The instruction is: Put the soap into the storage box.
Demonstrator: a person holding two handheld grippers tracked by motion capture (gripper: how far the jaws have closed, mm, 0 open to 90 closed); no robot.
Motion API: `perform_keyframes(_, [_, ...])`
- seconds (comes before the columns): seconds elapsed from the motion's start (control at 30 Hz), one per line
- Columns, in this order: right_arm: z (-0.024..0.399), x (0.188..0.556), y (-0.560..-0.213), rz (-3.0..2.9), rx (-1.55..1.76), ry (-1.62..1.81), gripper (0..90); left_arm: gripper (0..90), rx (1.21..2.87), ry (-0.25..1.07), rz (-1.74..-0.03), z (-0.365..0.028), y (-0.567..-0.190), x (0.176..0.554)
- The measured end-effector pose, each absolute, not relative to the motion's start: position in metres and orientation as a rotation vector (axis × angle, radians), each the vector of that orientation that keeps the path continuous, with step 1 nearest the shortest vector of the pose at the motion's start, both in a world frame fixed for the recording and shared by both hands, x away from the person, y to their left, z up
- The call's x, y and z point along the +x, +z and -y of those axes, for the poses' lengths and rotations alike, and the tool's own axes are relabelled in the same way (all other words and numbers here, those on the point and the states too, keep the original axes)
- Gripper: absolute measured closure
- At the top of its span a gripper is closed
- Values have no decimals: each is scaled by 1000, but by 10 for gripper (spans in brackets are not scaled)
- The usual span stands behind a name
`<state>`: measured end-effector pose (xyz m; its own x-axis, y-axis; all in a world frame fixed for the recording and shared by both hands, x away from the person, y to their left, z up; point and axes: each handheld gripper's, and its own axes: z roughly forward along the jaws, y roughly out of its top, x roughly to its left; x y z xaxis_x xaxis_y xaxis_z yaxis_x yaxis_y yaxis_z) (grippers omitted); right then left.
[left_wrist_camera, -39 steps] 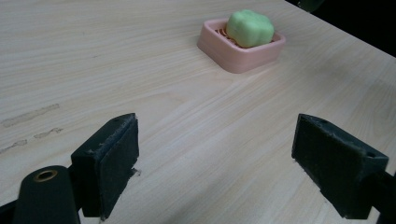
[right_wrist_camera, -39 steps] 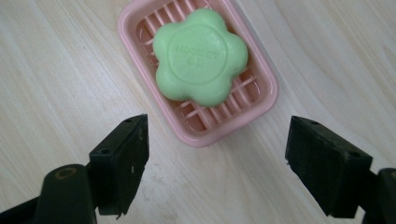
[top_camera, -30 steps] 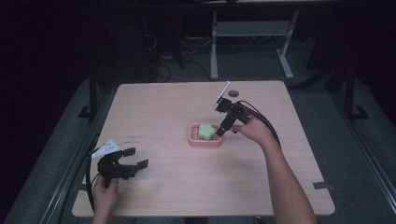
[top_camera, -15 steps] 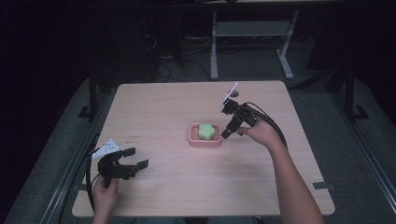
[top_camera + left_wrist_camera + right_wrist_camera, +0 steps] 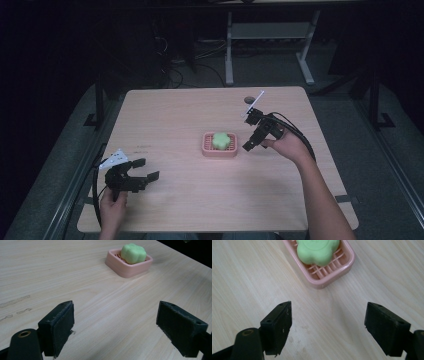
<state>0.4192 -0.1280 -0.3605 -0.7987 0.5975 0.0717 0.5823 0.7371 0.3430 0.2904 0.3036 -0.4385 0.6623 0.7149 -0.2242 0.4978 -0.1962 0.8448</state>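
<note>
Left gripper (image 5: 142, 170), black, two-jaw, held in a hand (image 5: 112, 210) near front-left corner of pale wooden table (image 5: 175, 115); jaws wide apart, nothing between them, bare wood beneath in left gripper view. Grey three-cornered plate on top, cable trailing off left edge.

Pink slatted plastic soap dish (image 5: 219, 145) near table centre, slightly toward right edge. Green flower-shaped soap (image 5: 221, 140) lying inside it, on the slats. Well apart from left gripper.

Right gripper (image 5: 252, 141), black, two-jaw, just beside dish's right side, not touching. Jaws spread wide, empty; in right gripper view dish (image 5: 329, 267) and soap (image 5: 317, 250) ahead of the jaw tips, bare table between. Held in right hand (image 5: 287, 146), forearm entering from front edge. Small dark round hole (image 5: 248, 99) in tabletop near far edge.
</note>
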Motion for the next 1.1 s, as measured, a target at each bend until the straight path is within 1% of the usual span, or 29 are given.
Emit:
perform_keyframes(0.57, [147,399,-366,-2875,996,562,216,146,1860,269,-956,-304,-439,291])
perform_keyframes(1.1, [181,375,-379,-2859,1084,581,220,146,1863,268,-957,-303,-439,291])
